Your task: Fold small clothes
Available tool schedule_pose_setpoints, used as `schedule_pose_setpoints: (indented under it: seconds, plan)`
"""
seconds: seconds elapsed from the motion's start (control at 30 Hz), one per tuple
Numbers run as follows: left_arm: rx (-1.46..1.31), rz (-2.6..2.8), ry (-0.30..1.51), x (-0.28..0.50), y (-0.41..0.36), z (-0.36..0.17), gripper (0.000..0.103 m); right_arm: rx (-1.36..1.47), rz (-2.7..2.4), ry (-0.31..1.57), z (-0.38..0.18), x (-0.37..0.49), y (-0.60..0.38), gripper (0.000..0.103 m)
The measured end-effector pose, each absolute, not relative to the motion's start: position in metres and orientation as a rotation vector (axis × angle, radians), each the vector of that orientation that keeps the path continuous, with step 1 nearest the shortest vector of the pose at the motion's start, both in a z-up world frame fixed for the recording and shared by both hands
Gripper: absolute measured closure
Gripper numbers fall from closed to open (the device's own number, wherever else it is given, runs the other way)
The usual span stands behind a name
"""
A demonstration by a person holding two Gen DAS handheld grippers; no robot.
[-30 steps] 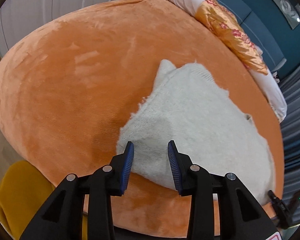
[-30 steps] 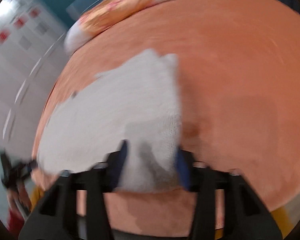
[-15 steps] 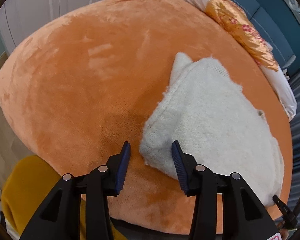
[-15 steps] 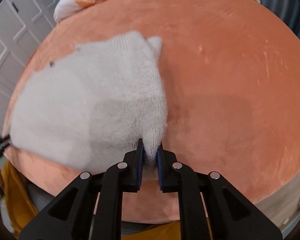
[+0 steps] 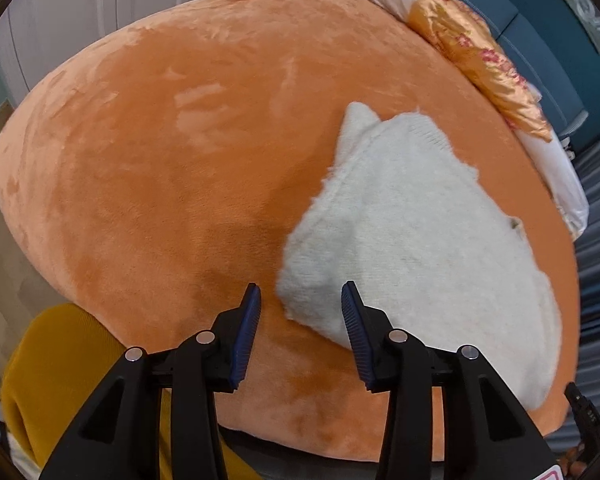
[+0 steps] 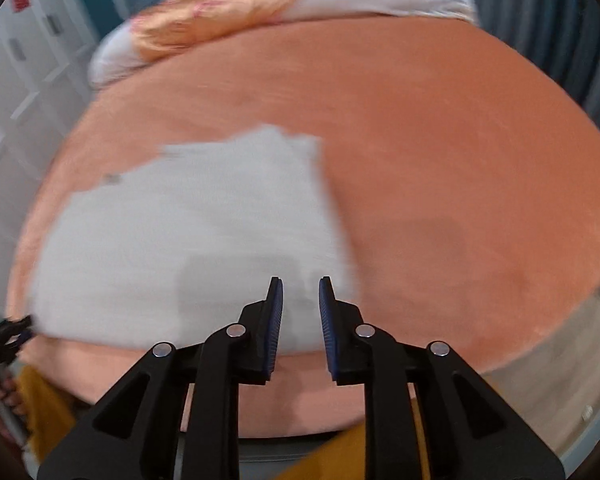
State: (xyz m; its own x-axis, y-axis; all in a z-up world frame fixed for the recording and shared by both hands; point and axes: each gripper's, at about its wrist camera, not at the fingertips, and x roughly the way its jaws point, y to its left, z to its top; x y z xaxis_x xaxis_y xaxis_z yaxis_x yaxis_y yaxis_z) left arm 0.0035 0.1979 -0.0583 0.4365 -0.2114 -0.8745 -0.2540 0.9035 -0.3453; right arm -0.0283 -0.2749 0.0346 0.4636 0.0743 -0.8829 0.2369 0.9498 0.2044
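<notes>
A white knit garment (image 5: 420, 220) lies folded and flat on the orange plush bed cover (image 5: 160, 160). My left gripper (image 5: 300, 286) hovers open over the garment's near left corner, and the pads do not touch the knit. The right wrist view is blurred by motion. There the garment (image 6: 200, 220) spreads to the left on the cover (image 6: 460, 160). My right gripper (image 6: 300, 280) hangs above its near right edge with its jaws opening. The knit shows behind the gap, but nothing is pinched between the pads.
An orange floral quilt (image 5: 488, 64) and white bedding (image 5: 560, 172) lie along the far edge of the bed. The person's mustard-yellow clothing (image 5: 60, 360) is at the near edge. White cupboard doors (image 6: 20, 40) stand to the left, grey curtains (image 5: 596, 240) to the right.
The right gripper was pinched on the garment's near edge half a second ago. It has let go, parted its jaws and lifted away. The left gripper has widened slightly and barely moved.
</notes>
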Motion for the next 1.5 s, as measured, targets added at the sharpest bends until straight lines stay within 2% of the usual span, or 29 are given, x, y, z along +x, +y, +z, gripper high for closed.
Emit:
schedule_pose_setpoints:
  seconds: [0.07,0.1,0.33,0.4,0.5,0.67,0.8,0.93,0.97,1.0,1.03,1.07,1.1,1.13,1.17,1.2,1.37,1.5]
  plan:
    - [-0.497,0.021,1.127,0.004,0.195,-0.054,0.062,0.275,-0.007,1.104,0.036,-0.009,-0.236,0.084]
    - [-0.508,0.020,1.121,0.005,0.193,-0.052,0.057,0.261,0.031,1.111,0.033,-0.003,-0.219,0.084]
    - [-0.511,0.051,1.127,0.013,0.189,-0.056,0.048,0.144,0.178,1.209,0.007,0.046,-0.115,0.084]
    - [-0.479,0.095,1.143,0.016,0.191,-0.060,0.043,0.103,0.176,1.256,-0.012,0.060,-0.098,0.084]
    - [-0.470,0.119,1.149,0.020,0.197,-0.065,0.037,0.048,0.156,1.305,-0.035,0.072,-0.085,0.084]
    - [-0.538,0.126,1.159,0.031,0.207,-0.079,0.030,-0.005,0.144,1.325,-0.044,0.084,-0.079,0.084]
    - [-0.544,0.143,1.155,0.042,0.202,-0.086,0.017,-0.005,0.147,1.332,-0.051,0.093,-0.074,0.084]
    - [-0.467,0.165,1.163,0.051,0.188,-0.085,0.016,0.031,0.162,1.319,-0.045,0.088,-0.081,0.085]
    - [-0.465,0.159,1.161,0.052,0.187,-0.084,0.021,0.055,0.164,1.314,-0.043,0.088,-0.083,0.085]
    - [-0.479,0.132,1.154,0.053,0.186,-0.081,0.037,0.101,0.168,1.302,-0.037,0.083,-0.088,0.084]
    - [-0.506,0.087,1.152,0.053,0.185,-0.079,0.047,0.154,0.178,1.283,-0.029,0.074,-0.097,0.082]
    - [-0.529,0.055,1.158,0.054,0.184,-0.078,0.060,0.178,0.186,1.272,-0.024,0.068,-0.102,0.072]
    - [-0.537,0.036,1.168,0.056,0.182,-0.075,0.062,0.208,0.196,1.247,-0.017,0.055,-0.110,0.063]
    - [-0.521,0.036,1.165,0.056,0.180,-0.071,0.065,0.218,0.197,1.231,-0.012,0.047,-0.116,0.061]
    - [-0.500,0.030,1.155,0.055,0.177,-0.066,0.075,0.221,0.194,1.216,-0.006,0.033,-0.125,0.060]
    - [-0.479,0.012,1.139,0.053,0.172,-0.057,0.089,0.220,0.186,1.207,-0.002,0.021,-0.133,0.060]
    - [-0.475,-0.159,1.014,0.044,0.134,0.007,0.095,0.244,0.107,1.171,0.011,-0.037,-0.186,0.057]
    - [-0.361,-0.335,0.906,0.031,0.055,0.073,0.096,0.319,0.040,1.147,0.020,-0.074,-0.230,0.057]
